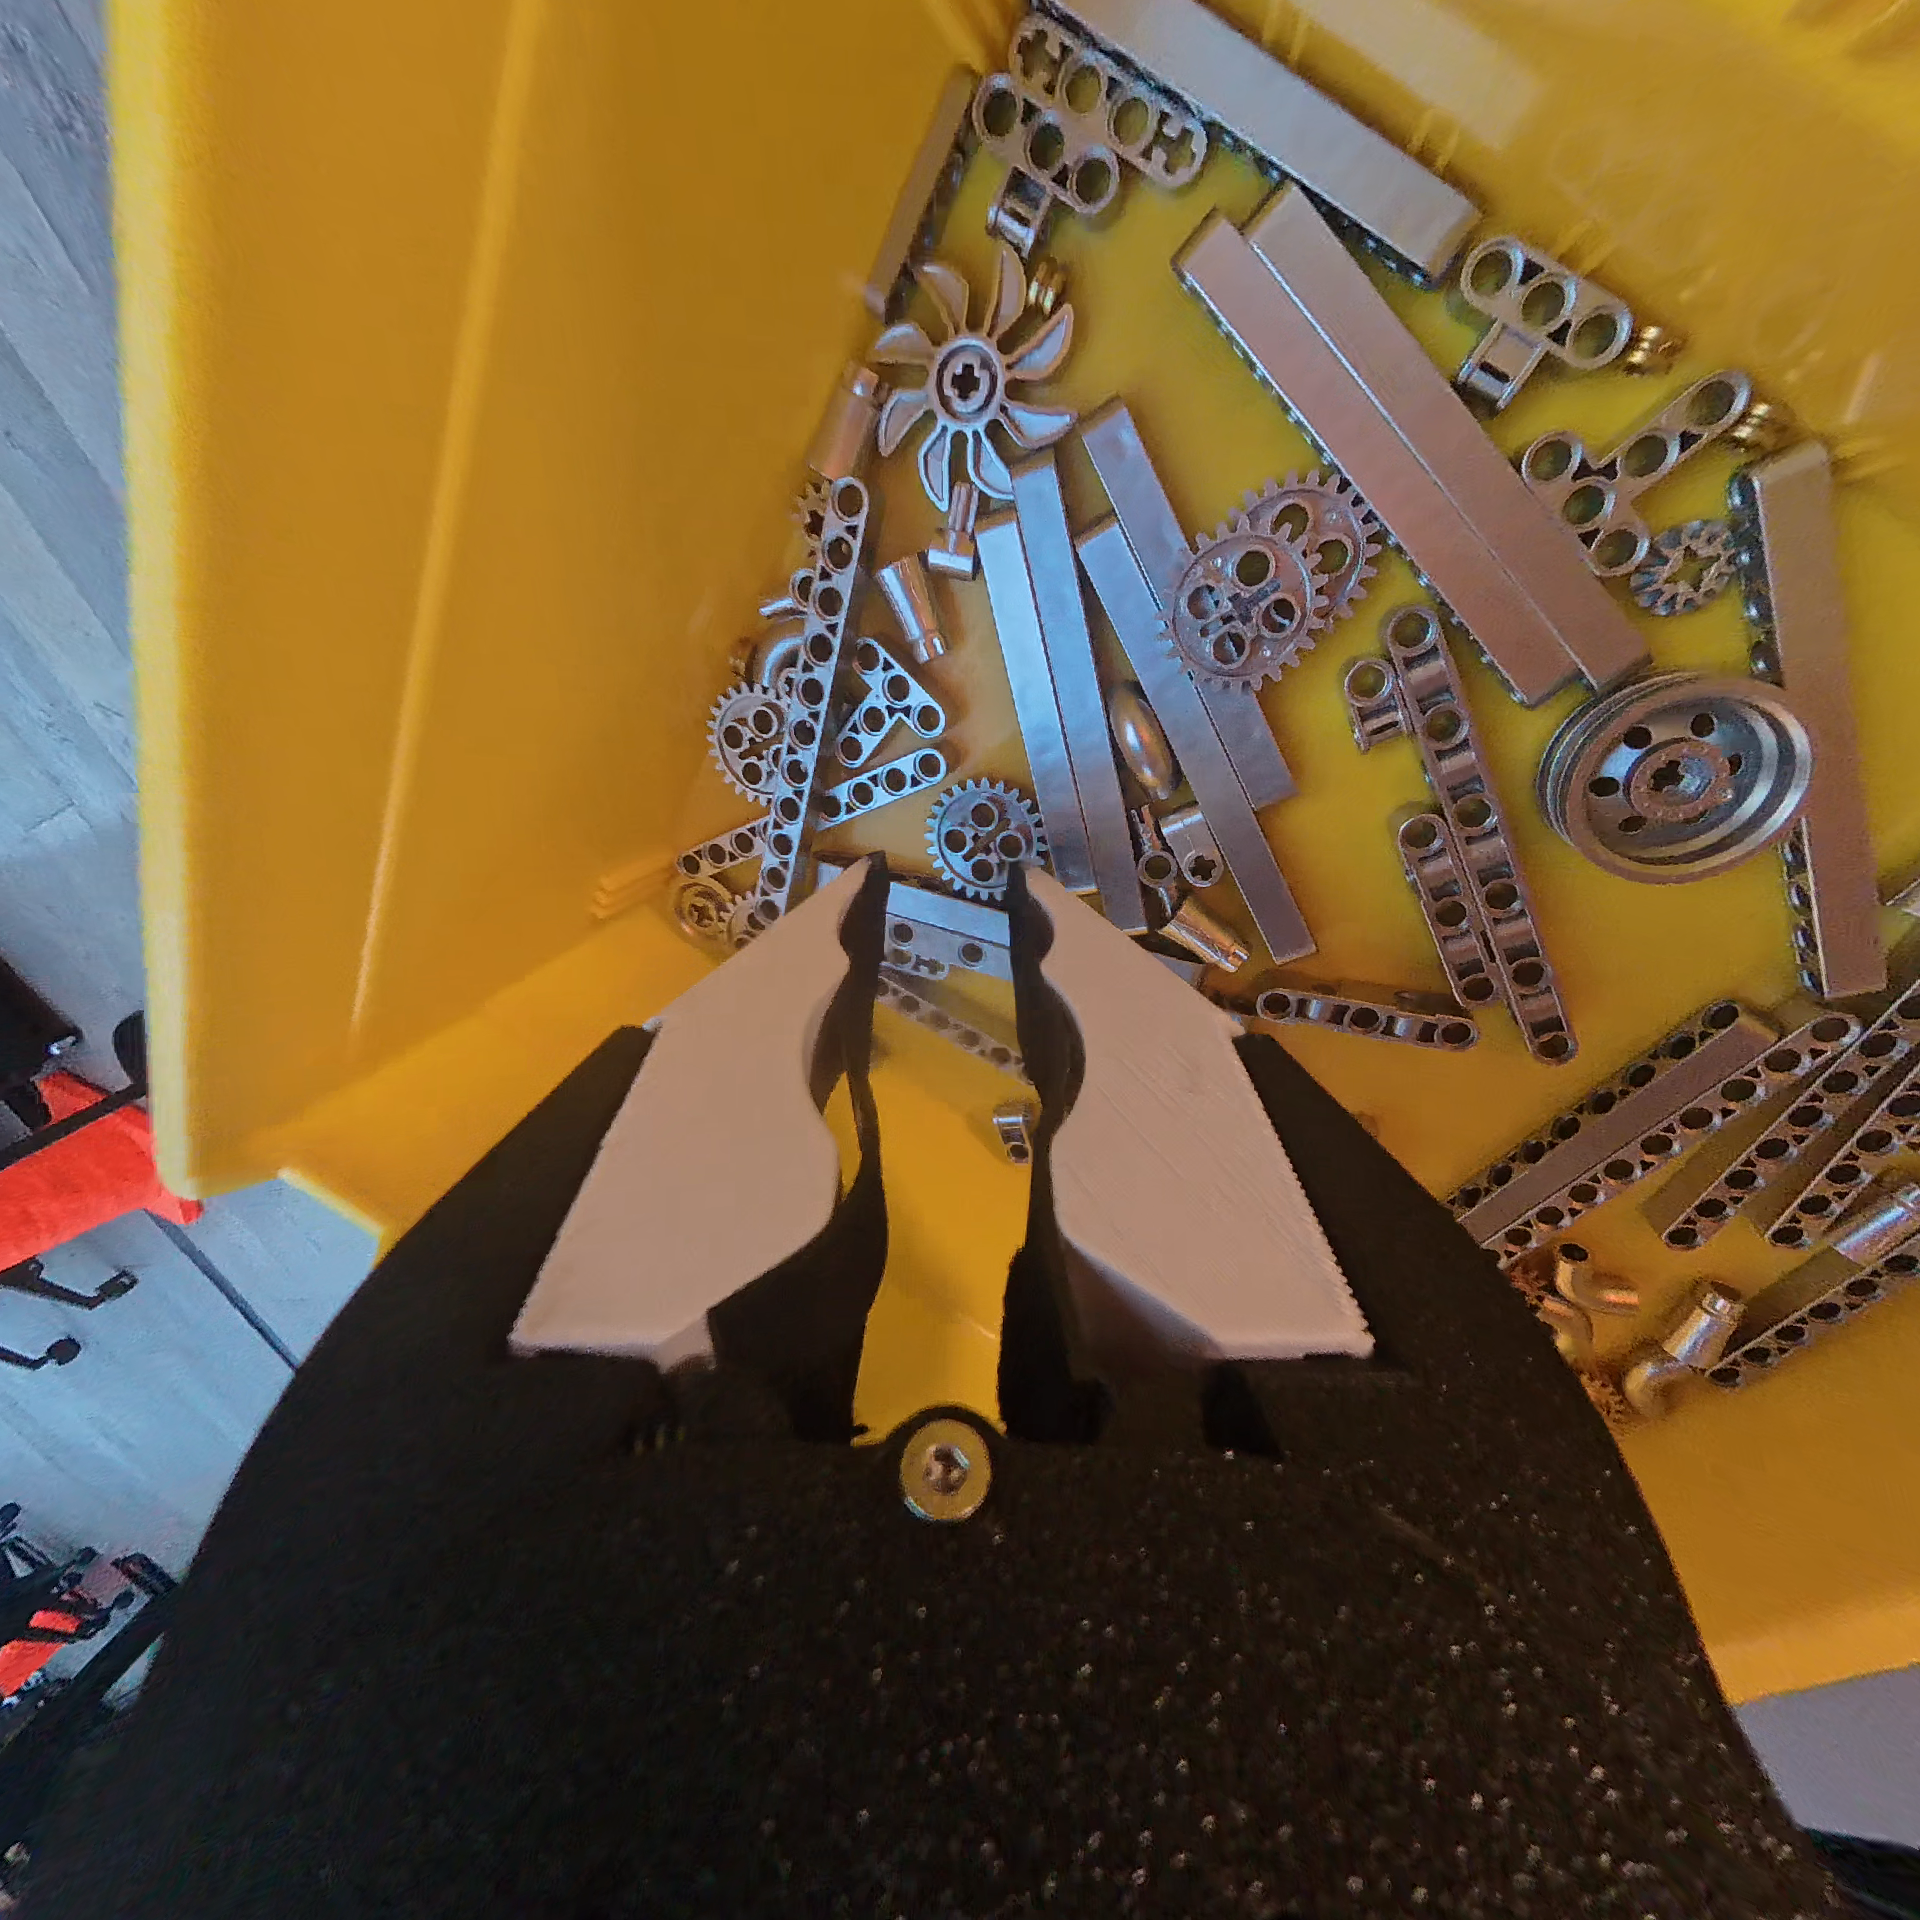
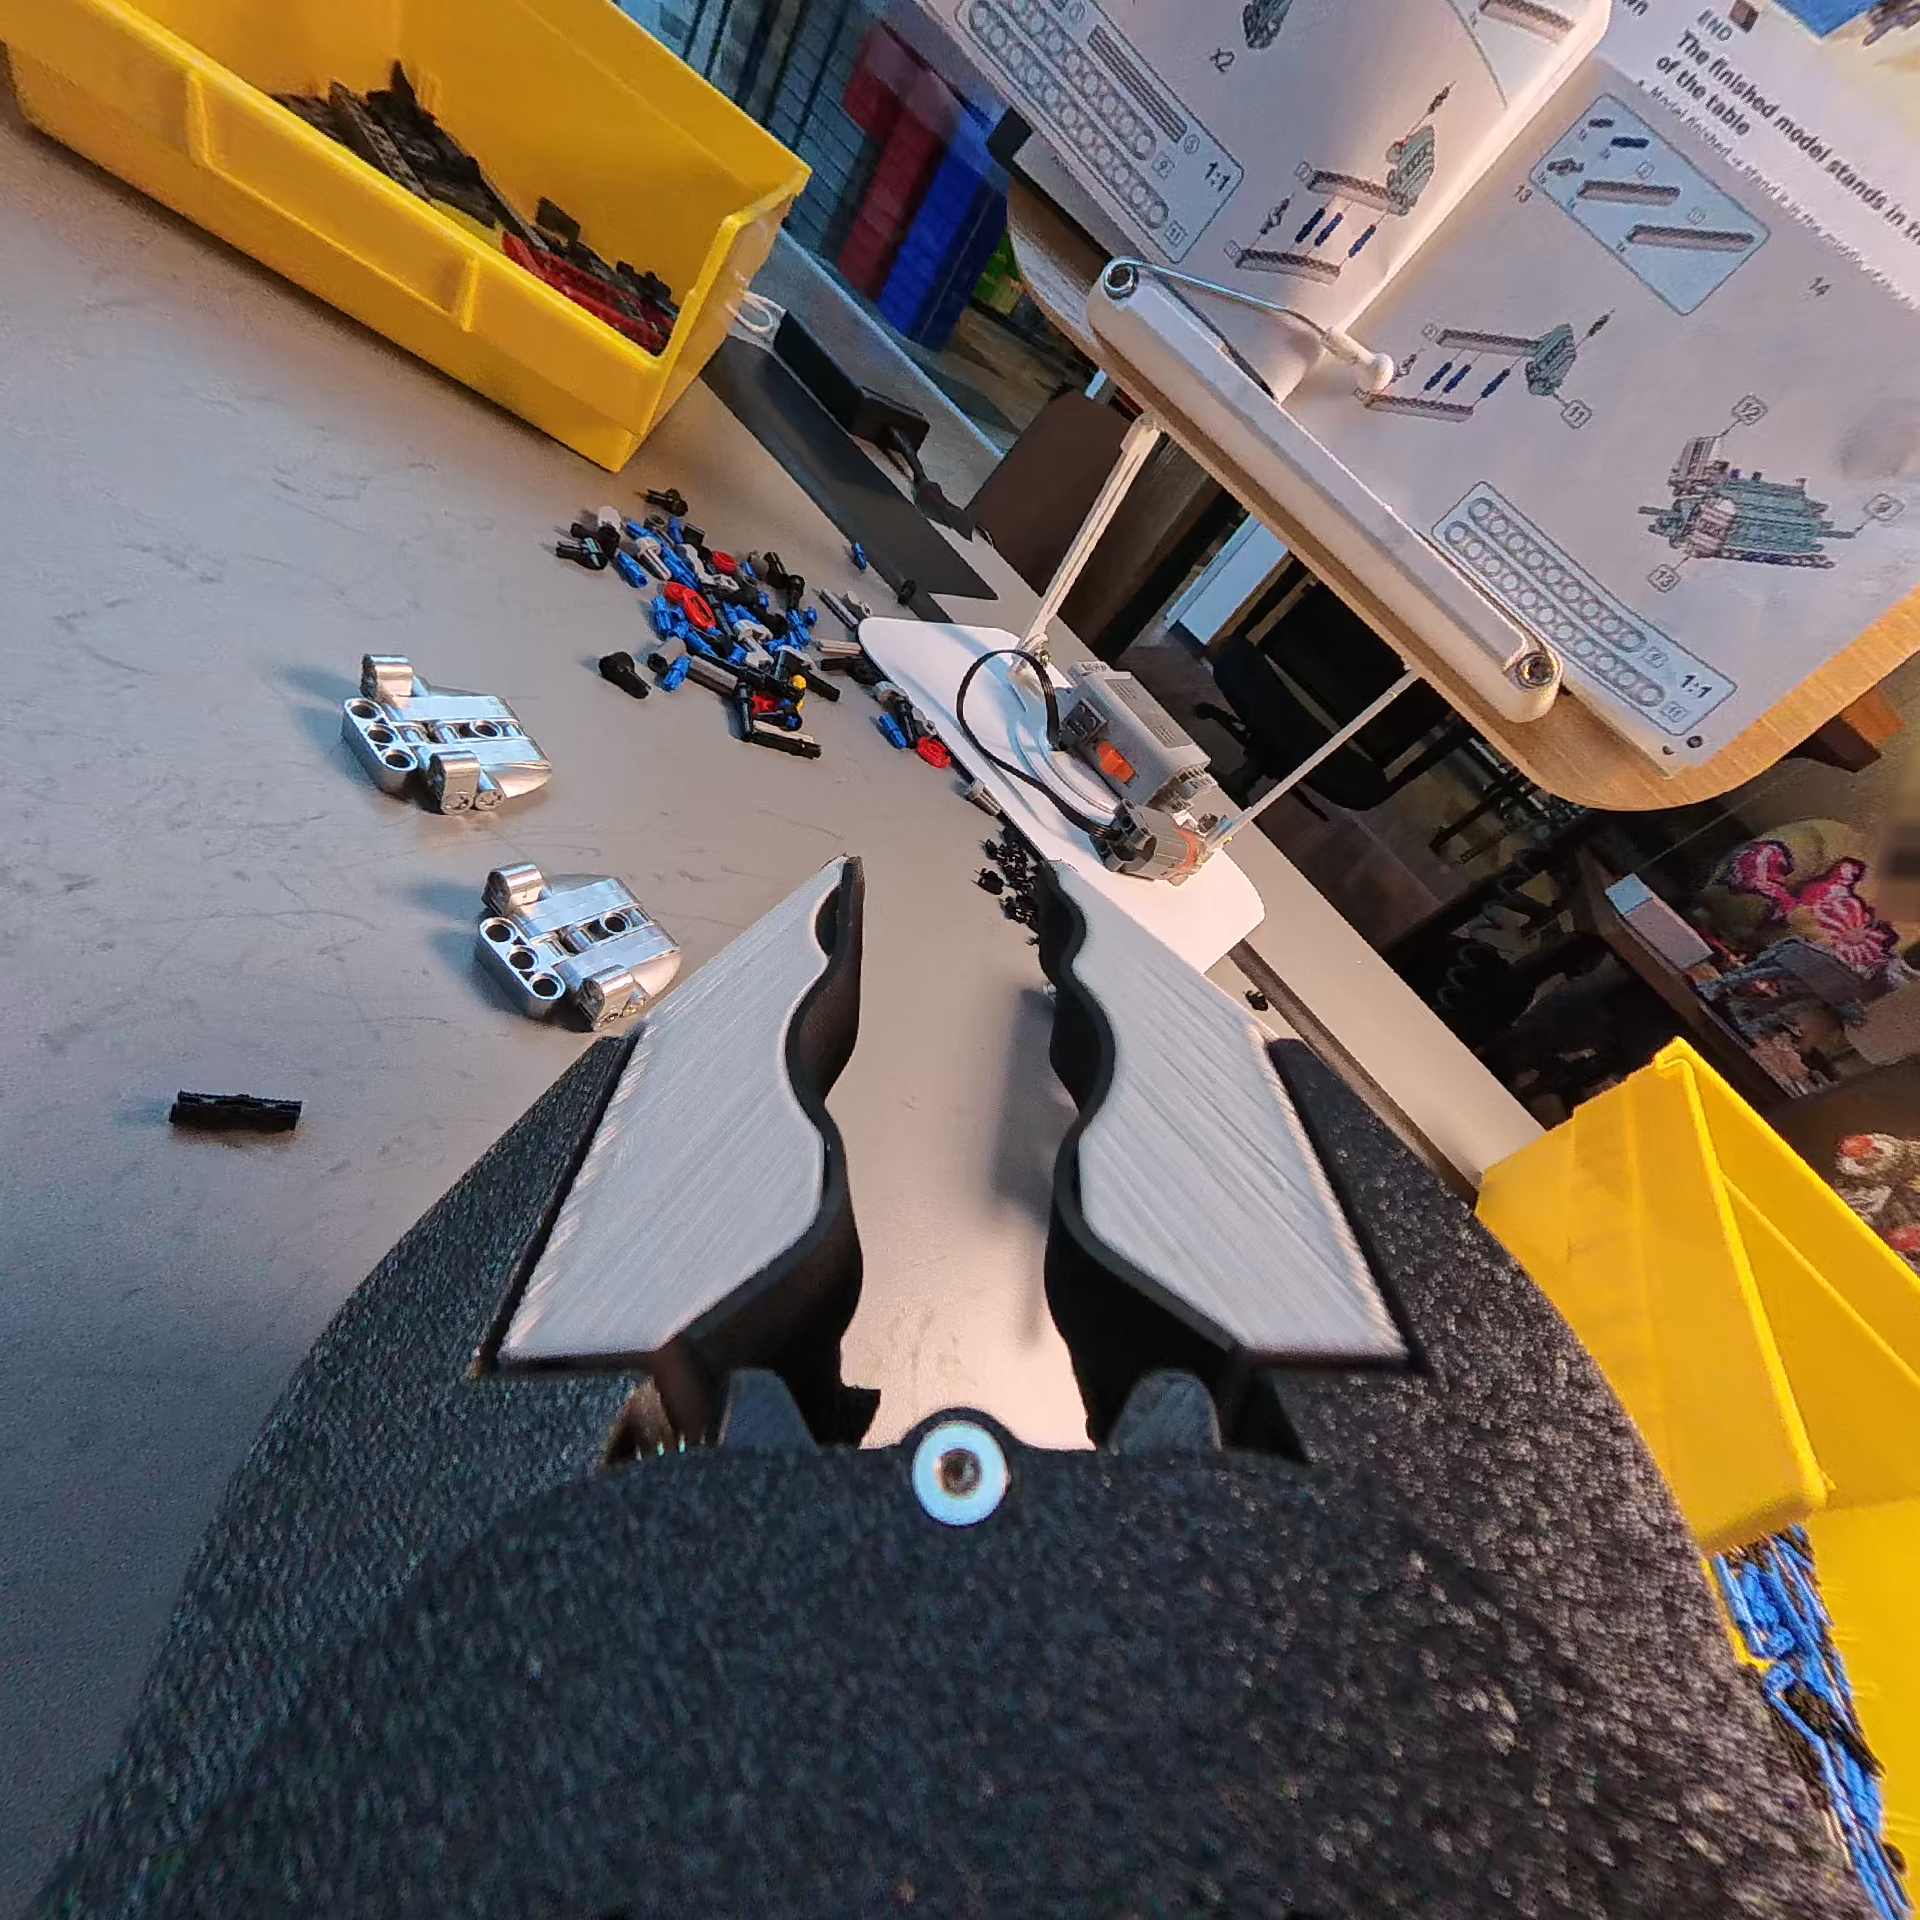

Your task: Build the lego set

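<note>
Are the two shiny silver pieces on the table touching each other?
Apart. The right wrist view shows bare table between the farther silver piece and the nearer silver piece.

Grey, scuffed counter (image 2: 208,540). At far left, a yellow bin (image 2: 343,229) of dark and red parts. Nearer, two silver panel pieces (image 2: 442,738) (image 2: 575,948), apart from each other. At near left, one black pin (image 2: 236,1110) alone. Farther along, a scattered heap of small blue, black and red connectors (image 2: 717,634). To the right, a white stand base (image 2: 1049,769) bearing a grey battery box (image 2: 1132,748). At near right, another yellow bin (image 2: 1621,1299).
</note>
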The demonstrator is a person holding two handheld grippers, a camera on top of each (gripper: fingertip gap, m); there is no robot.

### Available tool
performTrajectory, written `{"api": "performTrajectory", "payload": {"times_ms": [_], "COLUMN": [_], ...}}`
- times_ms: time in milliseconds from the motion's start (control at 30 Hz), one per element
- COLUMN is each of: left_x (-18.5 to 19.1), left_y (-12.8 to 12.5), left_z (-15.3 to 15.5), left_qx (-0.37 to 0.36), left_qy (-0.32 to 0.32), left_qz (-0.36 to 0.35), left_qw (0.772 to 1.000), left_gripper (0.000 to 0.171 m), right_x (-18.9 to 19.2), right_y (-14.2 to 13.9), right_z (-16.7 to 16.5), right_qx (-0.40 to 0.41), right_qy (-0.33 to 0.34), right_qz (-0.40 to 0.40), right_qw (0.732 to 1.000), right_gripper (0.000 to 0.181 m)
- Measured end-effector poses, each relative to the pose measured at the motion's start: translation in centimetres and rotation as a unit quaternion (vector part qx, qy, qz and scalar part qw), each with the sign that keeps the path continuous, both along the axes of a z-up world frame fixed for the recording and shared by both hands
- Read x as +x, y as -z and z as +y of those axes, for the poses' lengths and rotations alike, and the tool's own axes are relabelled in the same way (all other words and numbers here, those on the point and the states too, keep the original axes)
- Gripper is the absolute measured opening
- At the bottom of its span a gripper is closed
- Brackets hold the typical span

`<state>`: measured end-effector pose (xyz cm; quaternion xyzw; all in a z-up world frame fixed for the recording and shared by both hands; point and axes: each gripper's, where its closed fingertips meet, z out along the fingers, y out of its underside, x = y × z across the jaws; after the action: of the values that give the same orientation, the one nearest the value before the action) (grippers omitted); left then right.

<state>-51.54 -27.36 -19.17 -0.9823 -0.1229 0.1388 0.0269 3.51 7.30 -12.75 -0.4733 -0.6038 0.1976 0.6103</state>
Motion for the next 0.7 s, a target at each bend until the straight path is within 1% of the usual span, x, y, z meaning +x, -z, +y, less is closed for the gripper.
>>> {"api": "performTrajectory", "payload": {"times_ms": [100, 400, 633, 700], "left_x": [0.2, 1.3, 2.8, 3.3], "left_y": [0.6, 0.8, 0.8, 0.8], "left_z": [0.1, 0.3, 0.1, -0.1], "left_qx": [0.002, 0.015, 0.009, 0.006], "left_qy": [-0.003, -0.003, 0.014, 0.017], "left_qz": [-0.018, -0.073, -0.101, -0.113], "left_qw": [1.000, 0.997, 0.995, 0.993], "left_gripper": [0.021, 0.017, 0.020, 0.024], "right_x": [0.0, -0.1, -0.1, -0.1], "right_y": [0.1, 0.2, 0.2, 0.2], "right_z": [-0.1, -0.1, -0.2, -0.3], "right_qx": [0.002, 0.004, 0.005, 0.005], "right_qy": [-0.001, -0.002, -0.004, -0.005], "right_qz": [-0.002, -0.005, -0.007, -0.006], "right_qw": [1.000, 1.000, 1.000, 1.000], "right_gripper": [0.032, 0.032, 0.032, 0.032]}}
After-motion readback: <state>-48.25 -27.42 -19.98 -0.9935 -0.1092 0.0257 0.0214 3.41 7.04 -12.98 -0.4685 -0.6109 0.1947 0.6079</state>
